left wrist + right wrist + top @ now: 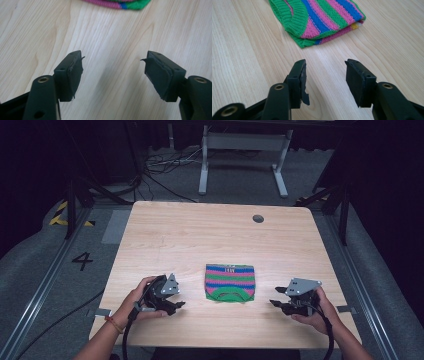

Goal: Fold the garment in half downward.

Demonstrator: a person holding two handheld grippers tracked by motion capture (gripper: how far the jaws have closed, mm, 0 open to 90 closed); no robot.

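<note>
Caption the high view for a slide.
Folded striped knit garment on a wooden table, flanked by the open left claw and right claw.

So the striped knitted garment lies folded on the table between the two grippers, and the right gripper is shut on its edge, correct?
Not quite. The right gripper is open and apart from the striped knitted garment, as the right gripper view shows. The rest holds: it lies folded on the table, with the left gripper opposite.
</note>
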